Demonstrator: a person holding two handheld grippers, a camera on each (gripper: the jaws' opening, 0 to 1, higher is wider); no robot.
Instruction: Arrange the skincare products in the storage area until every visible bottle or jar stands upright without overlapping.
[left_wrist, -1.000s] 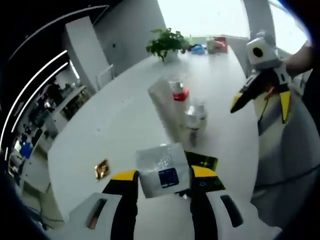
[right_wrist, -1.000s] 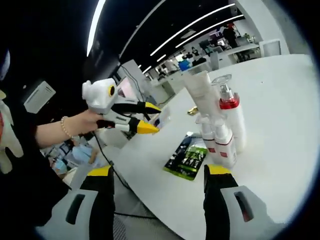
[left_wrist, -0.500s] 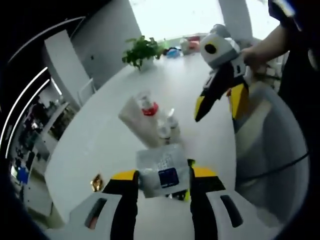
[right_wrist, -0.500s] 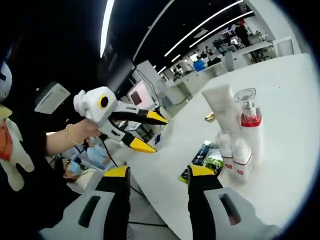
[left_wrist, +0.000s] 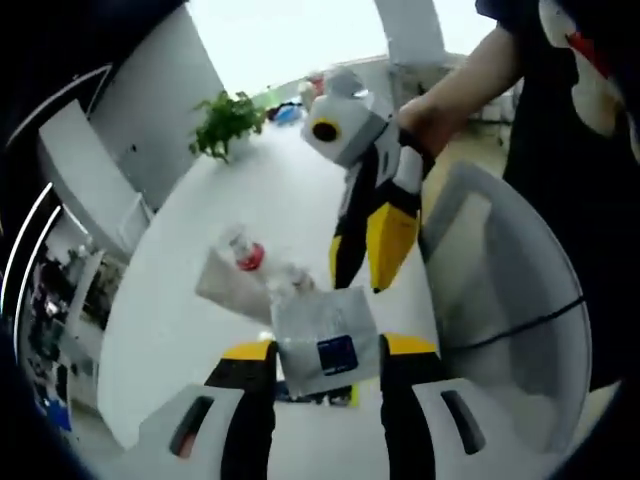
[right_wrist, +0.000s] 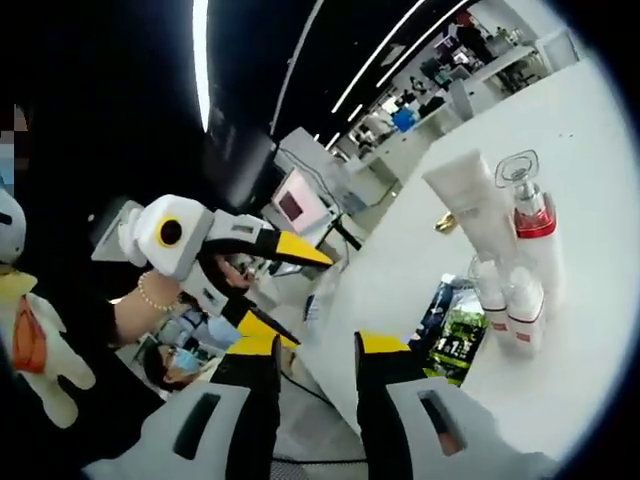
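1. the white tabletop (left_wrist: 200, 300) runs away from me in my left gripper view, with a potted green plant (left_wrist: 226, 118) at its far end; in my right gripper view the same tabletop (right_wrist: 590, 200) fills the right side.
2. a grey chair (left_wrist: 500, 290) sits just off the tabletop edge, to the right in my left gripper view.
3. my left gripper (left_wrist: 326, 350) is clamped on a clear sachet (left_wrist: 325, 338) with a dark blue label, which stands between the jaws above the tabletop edge.
4. my right gripper (left_wrist: 365, 262) hangs in front of the sachet in my left gripper view, its yellow-tipped jaws a little apart and holding nothing; in its own view (right_wrist: 315, 348) the two yellow tips stand close together with a narrow gap.
5. a white tube (right_wrist: 462, 195) stands upright on the tabletop, touching a clear bottle with a red collar (right_wrist: 532, 225).
6. two small white bottles (right_wrist: 508, 300) with red bands stand upright just in front of those.
7. a dark green packet (right_wrist: 450, 330) lies flat beside the small bottles, near the tabletop edge.
8. a small gold item (right_wrist: 446, 224) lies behind the tube; i cannot tell what it is.
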